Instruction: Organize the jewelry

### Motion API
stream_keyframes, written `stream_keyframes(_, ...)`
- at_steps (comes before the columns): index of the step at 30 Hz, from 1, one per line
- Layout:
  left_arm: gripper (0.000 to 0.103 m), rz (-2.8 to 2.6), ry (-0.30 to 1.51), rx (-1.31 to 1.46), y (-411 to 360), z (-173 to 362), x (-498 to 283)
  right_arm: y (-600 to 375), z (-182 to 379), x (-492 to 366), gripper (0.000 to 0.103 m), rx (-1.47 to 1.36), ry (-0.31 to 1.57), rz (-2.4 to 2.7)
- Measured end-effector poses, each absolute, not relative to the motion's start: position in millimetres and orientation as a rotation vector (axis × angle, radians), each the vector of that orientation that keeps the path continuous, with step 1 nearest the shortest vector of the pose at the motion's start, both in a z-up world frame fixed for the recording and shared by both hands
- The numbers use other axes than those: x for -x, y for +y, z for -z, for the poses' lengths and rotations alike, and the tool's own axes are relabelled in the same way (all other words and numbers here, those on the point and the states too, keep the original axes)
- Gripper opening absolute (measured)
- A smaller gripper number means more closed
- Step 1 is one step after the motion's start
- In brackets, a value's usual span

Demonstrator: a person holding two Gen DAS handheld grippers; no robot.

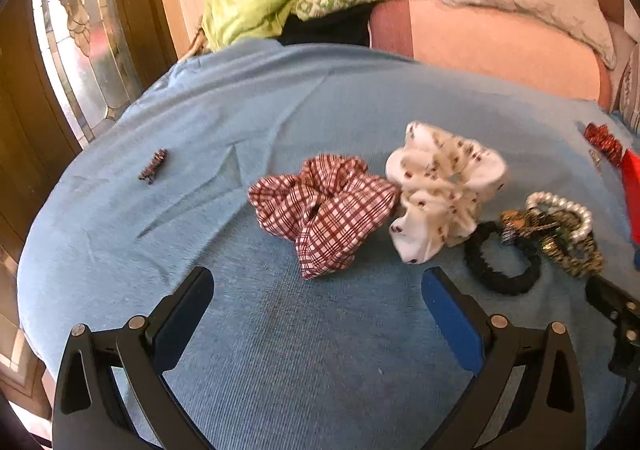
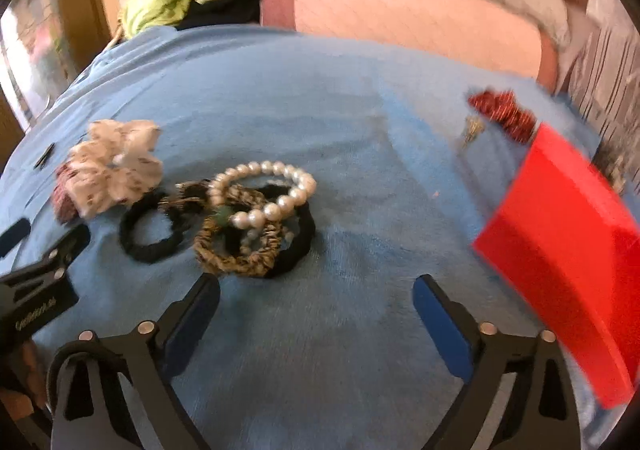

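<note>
Cloth [image 1: 320,350], blue, covers the whole work surface; every item lies on it. Red box [image 2: 568,262] sits at the far right, tilted, its edge close beside the right gripper's outer finger; whether it is the intended container cannot be told.

Checked scrunchie [image 1: 324,210], red and white, lies directly ahead of the left gripper [image 1: 318,290], centred between the finger lines and clear of both tips. White printed scrunchie [image 1: 440,186] touches its right side. Left gripper: fingers spread wide, nothing between them.

Tangle of hair ties and bracelet lies ahead and to the left of the right gripper [image 2: 316,296], off its centre line. In it: a black hair tie [image 2: 150,228] at left, a gold-and-black braided tie [image 2: 236,250], and a pearl bracelet [image 2: 264,190] lying on top of the braided one. The braided tie sits just beyond the left fingertip [image 2: 206,290]. Right gripper: fingers wide apart, empty.

Red glitter piece [image 2: 502,112] lies well apart, far right, near the box's top corner. Small dark clip [image 1: 154,166] lies alone, far left.

Judgement: right gripper is nearer the pearl bracelet but must shift leftward to bracket it; left gripper already faces the checked scrunchie squarely. Overlap in the tangle risks dragging neighbours.
</note>
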State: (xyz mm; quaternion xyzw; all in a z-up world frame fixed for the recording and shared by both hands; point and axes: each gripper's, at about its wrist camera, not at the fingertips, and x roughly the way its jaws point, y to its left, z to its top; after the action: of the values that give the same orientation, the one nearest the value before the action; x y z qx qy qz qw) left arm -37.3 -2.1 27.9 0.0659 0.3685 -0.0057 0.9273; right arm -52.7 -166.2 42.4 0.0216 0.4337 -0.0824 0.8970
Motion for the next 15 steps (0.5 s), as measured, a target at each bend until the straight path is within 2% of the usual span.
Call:
stream_keyframes(6,0.103,0.025,0.664,-0.119,5,-62,76,-155,-97,109,0.096,0.039,0.73,0.233)
stream_keyframes(15,0.103,0.046,0.609,-0.091,9,-87,151,-150,-133,189,0.096,0.024,0.575,0.242)
